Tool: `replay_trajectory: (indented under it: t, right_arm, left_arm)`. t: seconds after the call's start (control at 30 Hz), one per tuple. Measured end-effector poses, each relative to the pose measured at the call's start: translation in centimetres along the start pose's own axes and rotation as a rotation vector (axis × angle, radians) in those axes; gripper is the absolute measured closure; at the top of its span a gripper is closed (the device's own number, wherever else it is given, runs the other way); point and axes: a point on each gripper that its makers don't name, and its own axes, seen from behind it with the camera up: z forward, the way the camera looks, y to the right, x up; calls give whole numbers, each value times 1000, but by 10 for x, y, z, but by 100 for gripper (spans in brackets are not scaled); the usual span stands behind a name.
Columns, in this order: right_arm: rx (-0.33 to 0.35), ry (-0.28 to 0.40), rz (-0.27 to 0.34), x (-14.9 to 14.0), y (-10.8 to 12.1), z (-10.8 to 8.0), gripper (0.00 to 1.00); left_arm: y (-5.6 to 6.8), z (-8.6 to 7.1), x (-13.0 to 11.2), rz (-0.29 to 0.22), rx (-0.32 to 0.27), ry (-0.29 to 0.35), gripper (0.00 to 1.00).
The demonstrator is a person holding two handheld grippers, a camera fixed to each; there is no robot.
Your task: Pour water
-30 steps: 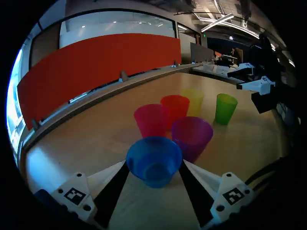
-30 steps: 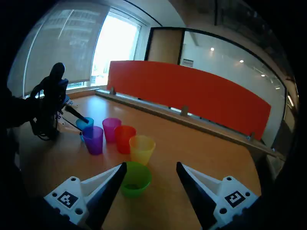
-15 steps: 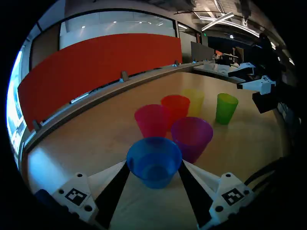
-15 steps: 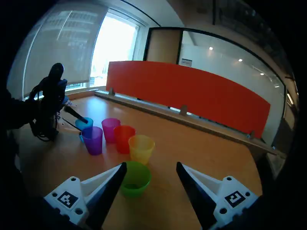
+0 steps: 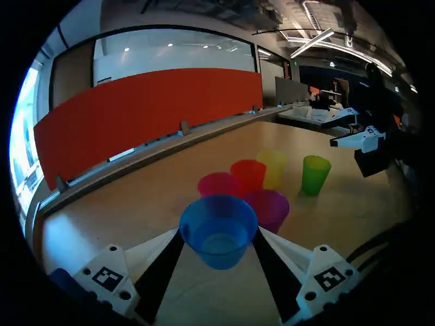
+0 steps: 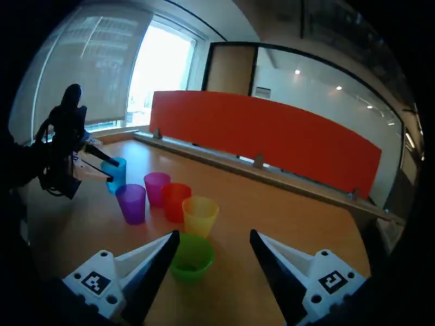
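Note:
My left gripper [image 5: 217, 233] is shut on a blue cup [image 5: 217, 220] and holds it upright above the table, with what looks like a little water in its bottom. Below and beyond it stand a purple cup [image 5: 270, 209], a pink cup [image 5: 216, 183], a red cup [image 5: 248, 174], a yellow cup [image 5: 272, 165] and a green cup [image 5: 315, 174]. My right gripper [image 6: 213, 233] is open, with the green cup [image 6: 190, 262] just ahead near its left finger. In the right gripper view the left gripper [image 6: 103, 165] holds the blue cup [image 6: 116, 174] raised at the row's far end.
The cups stand in a row on a wooden table [image 6: 283, 233] backed by a long red partition [image 6: 261, 133]. A bright window [image 6: 163, 76] is at the far left. The right gripper [image 5: 360, 142] shows off to the right in the left gripper view, with desks behind it.
My left gripper has lifted the blue cup off the table, so the other cups now sit lower in its view. The right gripper has stayed nearly still.

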Motion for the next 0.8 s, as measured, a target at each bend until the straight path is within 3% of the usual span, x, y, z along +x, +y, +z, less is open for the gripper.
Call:
replay_trajectory:
  t: [0.37, 0.8]
  right_arm:
    - [4, 9, -17, 3, -5, -1, 0]
    - [9, 14, 6, -1, -6, 0, 0]
  left_arm:
    - [2, -36, 44, 2, 32, 110, 15]
    - [1, -69, 86, -37, 66, 233, 15]
